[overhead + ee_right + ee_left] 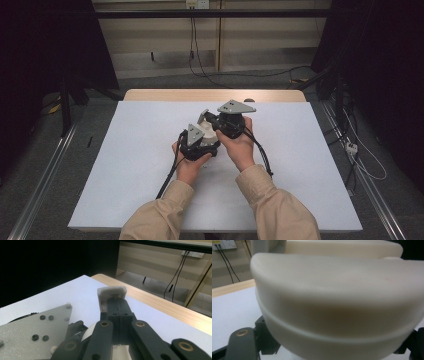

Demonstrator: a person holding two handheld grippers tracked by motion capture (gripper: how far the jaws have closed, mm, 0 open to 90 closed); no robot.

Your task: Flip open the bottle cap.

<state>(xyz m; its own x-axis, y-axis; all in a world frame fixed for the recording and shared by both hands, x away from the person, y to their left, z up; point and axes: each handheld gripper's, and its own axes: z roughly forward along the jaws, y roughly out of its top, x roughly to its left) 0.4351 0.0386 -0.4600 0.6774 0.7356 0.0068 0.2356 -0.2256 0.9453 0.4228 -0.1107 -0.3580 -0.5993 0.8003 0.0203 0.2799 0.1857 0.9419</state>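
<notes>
A cream-white rounded object [332, 302] with a seam round it sits very close in the left gripper view and hides the jaw tips. My left gripper [205, 135] is shut on it at mid-table, and the object [209, 131] peeks out just ahead of the gripper. My right gripper [117, 305] is shut, its fingers pressed together. A small white cap-like piece [111, 292] sits at its tips; a grip on it cannot be told. From above, the right gripper [207, 120] points left, just behind the left one, with the white piece [202, 116] at its tip.
A white sheet [125, 175] covers the table, with a wooden strip [200, 95] at the far edge. Metal rails [45, 170] run along both sides. Cables [370, 165] lie on the floor at the right, and dark curtains flank the scene.
</notes>
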